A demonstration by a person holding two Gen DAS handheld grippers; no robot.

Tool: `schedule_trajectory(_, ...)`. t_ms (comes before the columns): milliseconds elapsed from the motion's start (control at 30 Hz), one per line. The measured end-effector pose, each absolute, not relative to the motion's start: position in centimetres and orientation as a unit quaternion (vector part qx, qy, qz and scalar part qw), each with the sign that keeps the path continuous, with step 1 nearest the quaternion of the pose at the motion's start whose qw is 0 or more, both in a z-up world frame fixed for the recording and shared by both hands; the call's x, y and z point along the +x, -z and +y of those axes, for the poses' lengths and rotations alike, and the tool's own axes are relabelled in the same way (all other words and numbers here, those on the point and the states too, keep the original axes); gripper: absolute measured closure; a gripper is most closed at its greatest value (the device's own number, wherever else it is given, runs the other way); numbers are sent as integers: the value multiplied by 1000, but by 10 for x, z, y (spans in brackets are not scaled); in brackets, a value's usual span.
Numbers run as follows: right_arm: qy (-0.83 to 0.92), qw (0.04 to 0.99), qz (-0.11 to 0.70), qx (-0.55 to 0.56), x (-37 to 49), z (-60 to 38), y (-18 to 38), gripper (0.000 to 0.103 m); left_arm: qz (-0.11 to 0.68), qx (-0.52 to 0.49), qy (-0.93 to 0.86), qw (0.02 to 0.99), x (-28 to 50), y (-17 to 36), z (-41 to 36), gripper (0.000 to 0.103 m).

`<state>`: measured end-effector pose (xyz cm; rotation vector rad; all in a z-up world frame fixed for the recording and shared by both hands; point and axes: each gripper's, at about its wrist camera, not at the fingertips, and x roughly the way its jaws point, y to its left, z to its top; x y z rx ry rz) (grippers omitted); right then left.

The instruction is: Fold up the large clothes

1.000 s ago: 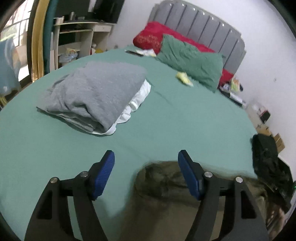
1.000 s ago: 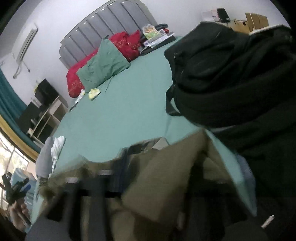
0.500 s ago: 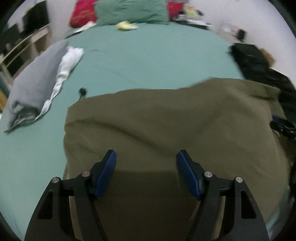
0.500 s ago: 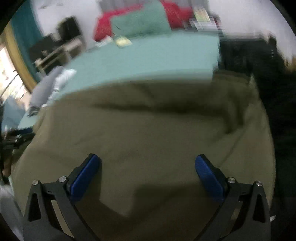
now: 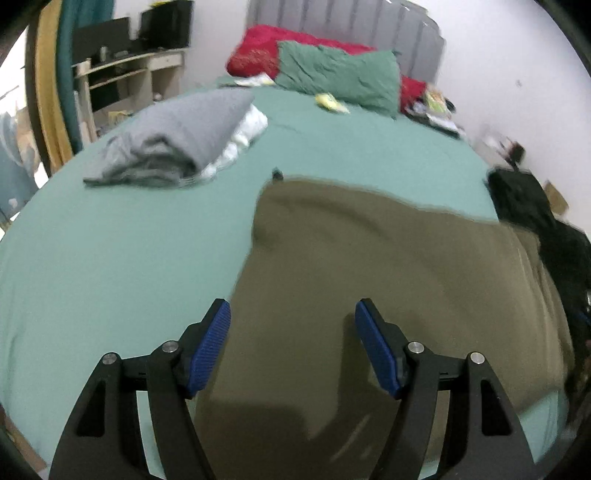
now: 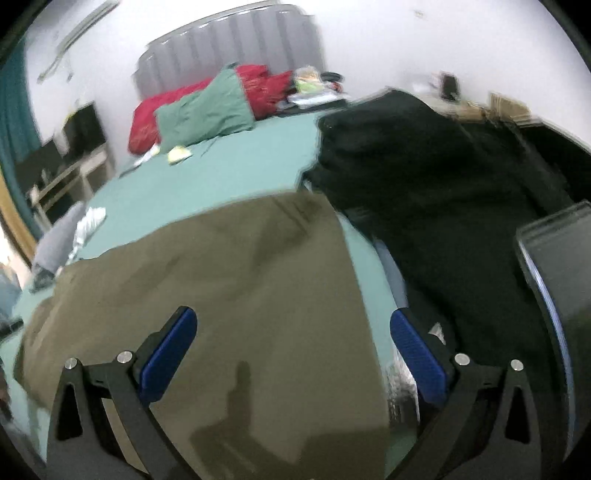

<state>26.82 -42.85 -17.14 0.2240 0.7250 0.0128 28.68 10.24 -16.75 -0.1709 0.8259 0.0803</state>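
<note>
**Olive garment spread on the bed, both grippers empty above it**

Here the olive garment point(image 5: 388, 280) is lying spread across the near part of the green bed sheet point(image 5: 110, 258), its surface mostly flat with a few soft ridges running across it. The left gripper point(image 5: 293, 347) is hovering over the garment's near left portion with its blue pads point(image 5: 208, 347) standing wide apart and gripping nothing; the left pad is sitting about over the cloth's left edge. Shadows of the tool are falling on the fabric below it.

The right gripper point(image 6: 293, 356) is likewise spreading its fingers wide, with nothing between them, above the garment's point(image 6: 221, 288) near right portion. Its right pad point(image 6: 417, 354) is lying past the cloth's right edge, over the sheet and the dark clothing there.

A black pile of clothes point(image 6: 443, 177) is sitting just beside the garment's right side; whether they are touching cannot be told through the blur. Well apart on the left, a folded grey garment point(image 5: 177, 136) is resting on top of a white one point(image 5: 243, 136). Toward the headboard point(image 5: 351, 22), a green pillow point(image 5: 340, 77) is leaning against a red one point(image 5: 266, 48), with a small yellow item point(image 5: 330, 103) on the sheet near them.
</note>
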Motion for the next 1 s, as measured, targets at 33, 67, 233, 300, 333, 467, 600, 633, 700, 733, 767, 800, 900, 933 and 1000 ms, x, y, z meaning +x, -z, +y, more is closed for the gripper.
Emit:
schedule_trajectory(33,0,921,366,133,249,-437,182,0,403,-74,-33,911,276,171,100,30)
schedule_trajectory(67,3,916,376,143,246,-435,190,0,405,-65,-29,911,266,174,96,30)
schedule_trajectory(233,-20,872,412,263,221,-444,231,0,435,-66,-40,897,247,193,90,29)
schedule_trajectory(300,-28,872,413,262,224,-435,235,0,438,-72,-51,895,245,196,88,29)
schedule_trajectory(333,-40,870,413,267,228,-428,235,1,442,-71,-54,892,245,197,88,29)
schedule_trajectory(467,-106,845,412,323,238,-401,246,16,466,-67,-56,881,247,201,89,29)
schedule_trajectory(600,-160,829,410,346,245,-385,249,73,467,-61,-63,880,241,190,85,29)
schedule_trajectory(633,-163,832,406,342,243,-386,246,75,464,-62,-64,882,238,186,82,29)
schedule_trajectory(700,-174,841,386,336,236,-391,228,80,442,-67,-61,892,228,168,73,29)
schedule_trajectory(733,-183,848,374,329,232,-391,217,80,431,-64,-59,898,224,160,67,29)
schedule_trajectory(767,-190,860,361,306,225,-390,200,81,415,-55,-57,906,220,147,57,29)
schedule_trajectory(800,-194,867,353,292,221,-387,192,81,400,-48,-52,914,217,135,46,29)
schedule_trajectory(900,-197,878,342,272,209,-388,176,81,368,-41,-21,929,216,101,12,29)
schedule_trajectory(933,-195,878,339,275,206,-390,175,81,361,-41,-6,932,218,93,1,29)
schedule_trajectory(1000,-186,879,342,276,203,-395,179,81,357,-45,29,933,226,82,-27,29)
